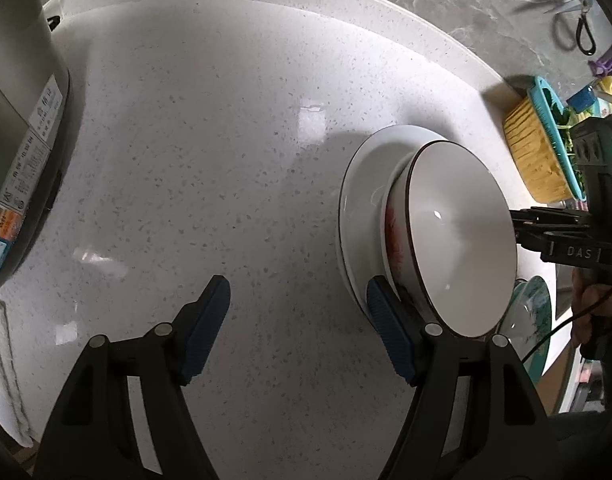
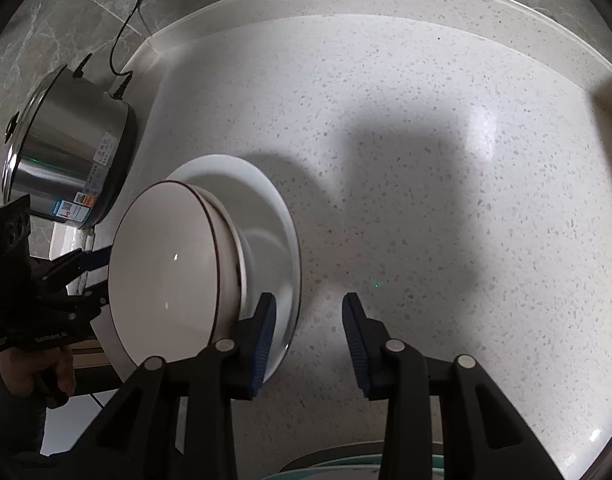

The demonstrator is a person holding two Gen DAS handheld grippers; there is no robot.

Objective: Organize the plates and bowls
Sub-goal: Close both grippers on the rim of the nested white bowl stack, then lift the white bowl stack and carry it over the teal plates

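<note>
While a steel pot [image 1: 14,120] fills the far left of the left wrist view, the speckled counter [image 1: 226,140] spreads open beside it. The left gripper [image 1: 298,320] hangs over that counter with its jaws wide apart and nothing between them; its right blue pad [image 1: 389,336] sits just beside the bowl's lower rim, though contact cannot be told. The bowl [image 1: 461,236], white inside with a dark rim and a red pattern outside, sits on a white plate [image 1: 361,184]. Further right lie a yellow-and-teal brush [image 1: 537,152] and a green-patterned dish [image 1: 529,320] near the counter's edge.

From the right wrist view, the pot [image 2: 66,160] stands at the left, with the bowl [image 2: 166,264] and plate [image 2: 274,216] right of it. The right gripper [image 2: 309,320] has its jaws apart, holding nothing, its left pad [image 2: 266,340] in front of the plate's near edge and its right pad over bare counter [image 2: 465,200].
</note>
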